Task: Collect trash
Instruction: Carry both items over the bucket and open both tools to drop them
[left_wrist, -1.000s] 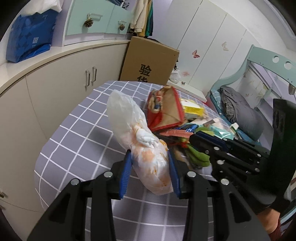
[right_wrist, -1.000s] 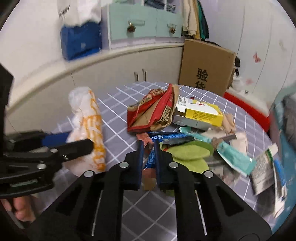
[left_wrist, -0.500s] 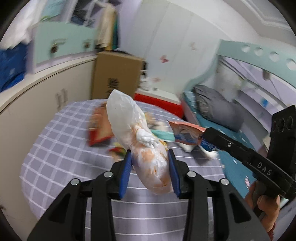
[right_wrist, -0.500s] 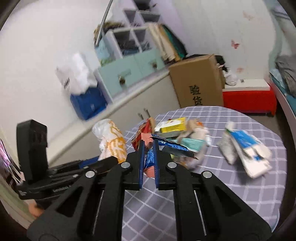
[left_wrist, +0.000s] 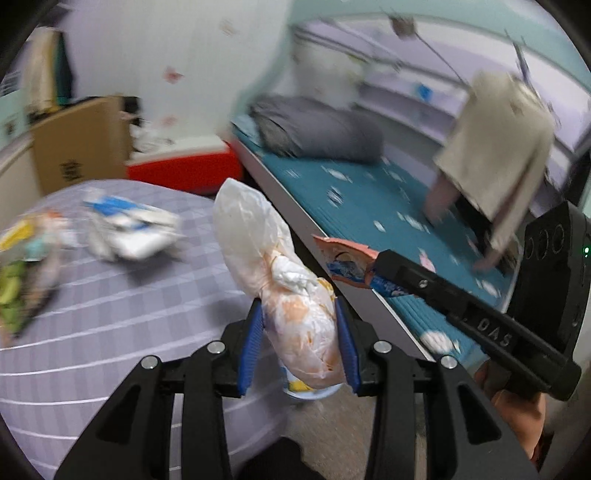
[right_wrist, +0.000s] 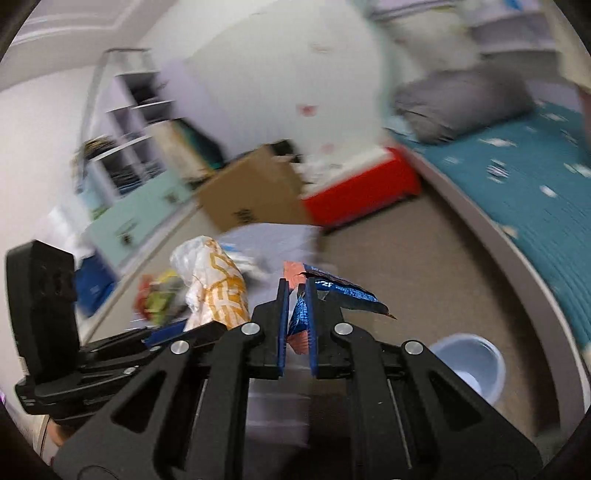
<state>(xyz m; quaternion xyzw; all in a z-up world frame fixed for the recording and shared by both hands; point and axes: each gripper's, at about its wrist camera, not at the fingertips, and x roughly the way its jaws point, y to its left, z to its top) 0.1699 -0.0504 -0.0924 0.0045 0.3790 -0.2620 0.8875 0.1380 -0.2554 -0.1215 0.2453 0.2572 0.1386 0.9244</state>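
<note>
My left gripper (left_wrist: 299, 343) is shut on a knotted white and orange plastic bag (left_wrist: 291, 295), held in the air past the table's edge. The bag also shows in the right wrist view (right_wrist: 214, 288). My right gripper (right_wrist: 297, 321) is shut on a blue and pink snack wrapper (right_wrist: 332, 290), and it shows at the right of the left wrist view, wrapper (left_wrist: 347, 262) at its tip. A pale blue bin (right_wrist: 469, 365) stands on the floor, lower right of my right gripper. A bit of it shows under the bag in the left wrist view (left_wrist: 306, 393).
The round table with a grey checked cloth (left_wrist: 110, 314) still holds several wrappers (left_wrist: 129, 229) and green packets (left_wrist: 14, 291). A bed with a teal cover (left_wrist: 369, 199) is to the right. A cardboard box (right_wrist: 251, 195) and a red box (right_wrist: 362, 188) stand beyond.
Both grippers have swung right, away from the table toward the floor by the bed, each carrying its load. The bin has come into view. The frames are motion-blurred.
</note>
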